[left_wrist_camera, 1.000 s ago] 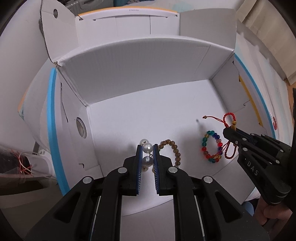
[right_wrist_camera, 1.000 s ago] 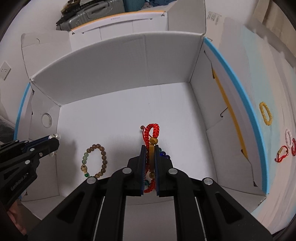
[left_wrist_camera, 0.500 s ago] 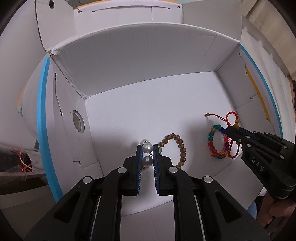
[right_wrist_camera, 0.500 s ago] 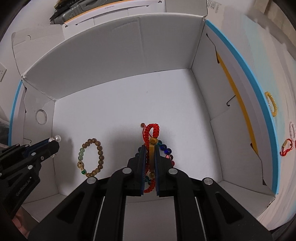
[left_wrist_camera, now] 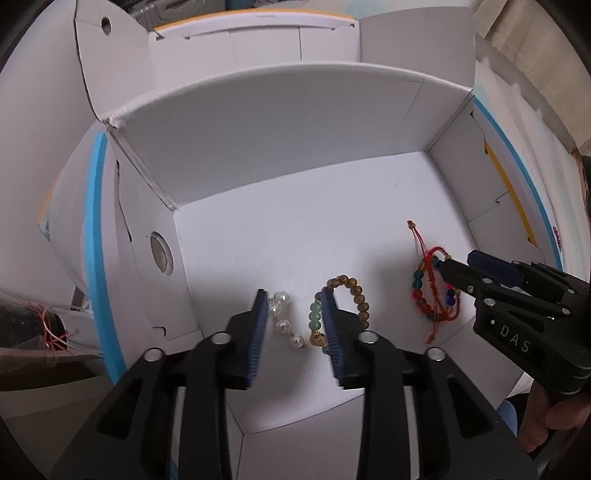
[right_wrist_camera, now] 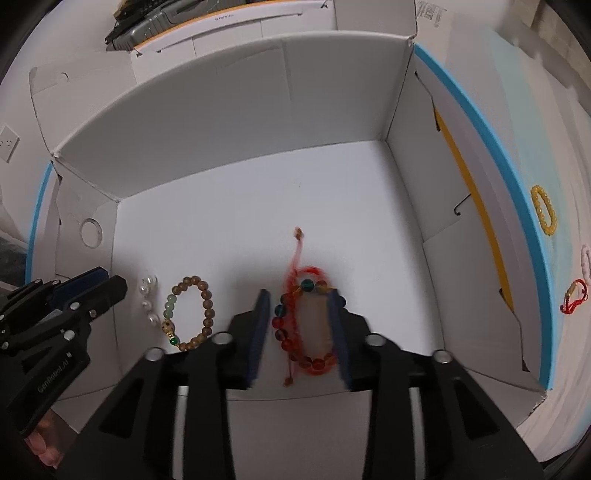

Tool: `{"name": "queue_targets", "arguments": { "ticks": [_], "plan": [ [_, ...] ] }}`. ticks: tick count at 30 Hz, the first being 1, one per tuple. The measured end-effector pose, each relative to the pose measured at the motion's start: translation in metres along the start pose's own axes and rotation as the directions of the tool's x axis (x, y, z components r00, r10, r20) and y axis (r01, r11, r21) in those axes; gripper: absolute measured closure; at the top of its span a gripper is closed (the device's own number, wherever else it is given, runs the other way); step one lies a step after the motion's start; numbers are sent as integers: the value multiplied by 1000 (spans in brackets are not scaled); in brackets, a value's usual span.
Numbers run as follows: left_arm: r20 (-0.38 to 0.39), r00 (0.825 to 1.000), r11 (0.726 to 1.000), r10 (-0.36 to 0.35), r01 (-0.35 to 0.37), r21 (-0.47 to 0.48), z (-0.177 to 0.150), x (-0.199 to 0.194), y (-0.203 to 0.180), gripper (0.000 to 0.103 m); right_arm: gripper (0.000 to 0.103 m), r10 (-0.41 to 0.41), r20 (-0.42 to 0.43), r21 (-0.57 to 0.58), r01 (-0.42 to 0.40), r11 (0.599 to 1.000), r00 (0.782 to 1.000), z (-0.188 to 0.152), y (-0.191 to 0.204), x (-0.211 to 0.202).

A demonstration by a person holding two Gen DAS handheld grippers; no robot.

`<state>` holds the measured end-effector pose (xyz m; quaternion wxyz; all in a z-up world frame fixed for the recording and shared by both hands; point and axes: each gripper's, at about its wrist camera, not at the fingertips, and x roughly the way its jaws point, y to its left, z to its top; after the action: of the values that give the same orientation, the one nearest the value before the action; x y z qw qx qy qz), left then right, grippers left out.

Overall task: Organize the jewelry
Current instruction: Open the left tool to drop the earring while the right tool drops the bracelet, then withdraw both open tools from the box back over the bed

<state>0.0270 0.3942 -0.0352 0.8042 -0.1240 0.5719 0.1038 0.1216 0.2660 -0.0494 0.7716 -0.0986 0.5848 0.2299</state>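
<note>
Inside the white cardboard box [left_wrist_camera: 295, 236] [right_wrist_camera: 258, 206] lie three pieces. A pearl strand [left_wrist_camera: 282, 319] [right_wrist_camera: 147, 301] rests on the floor between the spread pads of my left gripper [left_wrist_camera: 295, 306], whose jaws are opening; nothing presses on it. A brown wooden bead bracelet with green beads [left_wrist_camera: 345, 308] [right_wrist_camera: 190, 314] lies just to its right. The red cord and coloured bead bracelet [right_wrist_camera: 299, 325] [left_wrist_camera: 432, 291] lies loose between the parting fingers of my right gripper [right_wrist_camera: 301, 308], also opening.
On the light blue mat right of the box lie a yellow bead bracelet [right_wrist_camera: 543, 214], a pale pink one [right_wrist_camera: 585, 260] and a red cord bracelet [right_wrist_camera: 574, 295]. A suitcase [right_wrist_camera: 155, 22] stands behind the box. A hand [left_wrist_camera: 554, 417] holds the right gripper.
Both grippers, shut before on the pearl strand and on the red bracelet, have parted their fingers. The pearls and the red bracelet now lie on the box floor.
</note>
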Motion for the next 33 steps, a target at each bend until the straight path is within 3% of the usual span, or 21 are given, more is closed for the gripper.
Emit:
{"name": "queue_targets", "arguments": {
  "ticks": [5,6,8,16,20,23,33],
  "plan": [
    [47,999,1000,-11,12,-3,0,-18,-1,53,37,20,48,-1,-20,1000,999,0,-4,-15],
    [56,998,1000,-13,13,-5,-1,-21,-1,42,33,23,67,-4,-23,1000,997,-1,-4,-19],
    [90,996,1000,24,-23,-10,-1,-30,-2,31,28,22,108,-18,-21,1000,994,-2,-4,-29],
    [150,987,998,62,-58,-30,-4,-56,9,24,20,42,188,-28,-37,999,981,-7,-12,-60],
    [180,981,997,77,-71,-36,-10,-69,10,9,13,45,224,-32,-39,999,973,-14,-13,-75],
    [215,971,995,102,-98,-27,-15,-82,5,6,8,32,259,-39,-23,999,965,-21,-13,-89],
    [242,965,994,104,-99,-35,-21,-101,-8,6,8,19,309,-17,-15,1000,951,-36,-31,-122]
  ]
}}
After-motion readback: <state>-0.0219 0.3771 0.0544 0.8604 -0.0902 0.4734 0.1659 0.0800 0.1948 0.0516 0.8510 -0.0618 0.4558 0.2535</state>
